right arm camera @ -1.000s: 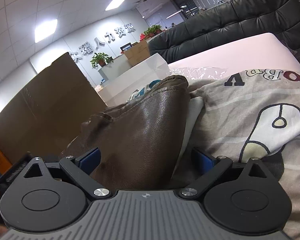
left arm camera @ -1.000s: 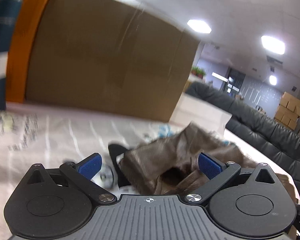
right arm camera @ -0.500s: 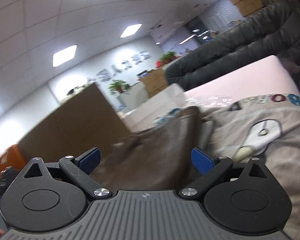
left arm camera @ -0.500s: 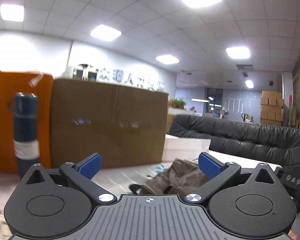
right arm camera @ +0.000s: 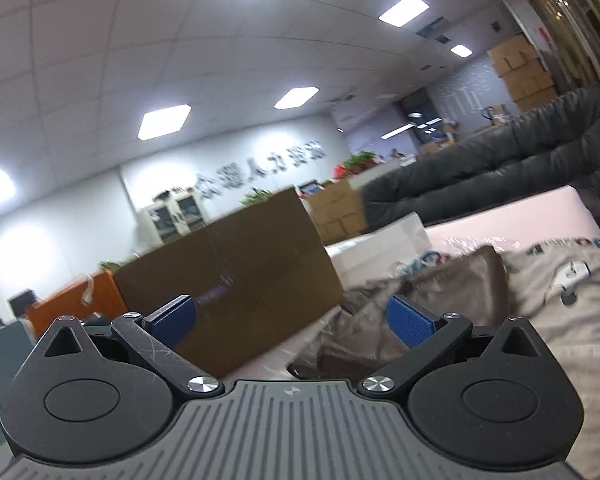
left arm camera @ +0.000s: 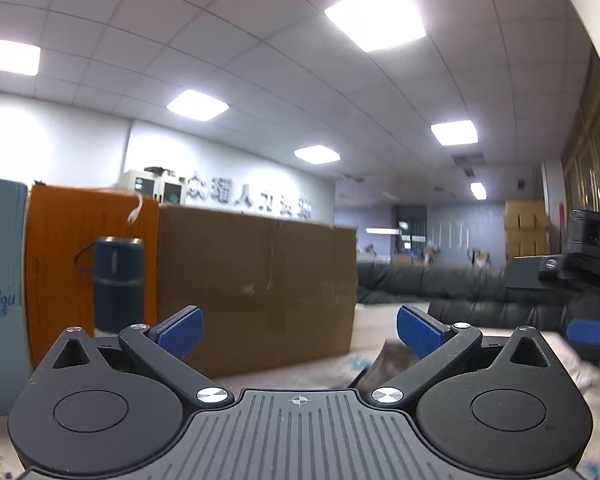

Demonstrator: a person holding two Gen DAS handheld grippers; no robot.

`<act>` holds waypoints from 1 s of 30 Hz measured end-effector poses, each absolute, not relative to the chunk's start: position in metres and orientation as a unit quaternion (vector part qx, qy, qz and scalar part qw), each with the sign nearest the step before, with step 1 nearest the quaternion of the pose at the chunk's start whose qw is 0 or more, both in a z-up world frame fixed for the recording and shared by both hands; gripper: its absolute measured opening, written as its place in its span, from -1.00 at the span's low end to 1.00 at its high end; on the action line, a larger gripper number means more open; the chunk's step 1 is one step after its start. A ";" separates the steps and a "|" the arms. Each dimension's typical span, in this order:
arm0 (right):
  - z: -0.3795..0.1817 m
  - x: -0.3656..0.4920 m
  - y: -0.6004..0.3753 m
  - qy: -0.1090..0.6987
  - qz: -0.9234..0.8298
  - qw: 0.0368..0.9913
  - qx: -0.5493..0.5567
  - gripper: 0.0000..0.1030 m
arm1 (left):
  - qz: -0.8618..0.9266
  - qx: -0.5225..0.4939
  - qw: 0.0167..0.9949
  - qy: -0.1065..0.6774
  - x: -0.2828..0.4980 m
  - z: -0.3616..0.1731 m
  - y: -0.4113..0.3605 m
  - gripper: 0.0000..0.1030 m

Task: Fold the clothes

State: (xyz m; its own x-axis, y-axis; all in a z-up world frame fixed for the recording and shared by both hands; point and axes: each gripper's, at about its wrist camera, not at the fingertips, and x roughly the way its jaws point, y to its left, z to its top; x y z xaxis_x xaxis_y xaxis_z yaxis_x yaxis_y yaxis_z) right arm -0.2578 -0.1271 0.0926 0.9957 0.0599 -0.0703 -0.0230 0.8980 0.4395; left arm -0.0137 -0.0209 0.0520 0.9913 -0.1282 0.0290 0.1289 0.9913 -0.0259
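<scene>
A brown leather-like garment (right arm camera: 460, 280) lies crumpled on the pink-covered table (right arm camera: 520, 216), beside a grey printed garment (right arm camera: 560, 308). My right gripper (right arm camera: 292, 322) points level above the table with its jaws opening wide. Nothing sits between its pads, and the brown garment lies beyond and below its right finger. My left gripper (left arm camera: 300, 332) is open and empty too. From the left wrist view only a corner of the brown garment (left arm camera: 384, 364) shows, low behind the right finger. The right gripper's blue pad (left arm camera: 592, 332) appears at that view's right edge.
A big cardboard box (left arm camera: 260, 280) stands at the back of the table, with an orange box (left arm camera: 60, 260), a dark blue flask (left arm camera: 118, 280) and a pale blue pack (left arm camera: 0, 280) to its left. A black sofa (right arm camera: 500, 160) runs behind the table.
Both grippers have risen and pulled back from the brown garment, and both views have swung up to level. The garment, close between the right fingers before, now lies farther off and lower.
</scene>
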 end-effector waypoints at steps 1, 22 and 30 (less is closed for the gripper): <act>0.086 -0.252 -0.121 0.049 0.006 0.975 0.216 1.00 | -0.060 -0.017 0.998 -0.011 -0.012 0.047 -0.016 1.00; 0.029 -0.208 -0.087 0.030 -0.078 0.991 0.104 1.00 | -0.011 -0.034 0.999 -0.025 -0.023 0.013 -0.005 1.00; 0.029 -0.212 -0.098 0.016 -0.107 0.987 0.123 1.00 | -0.027 -0.029 0.998 -0.045 -0.032 0.016 -0.007 1.00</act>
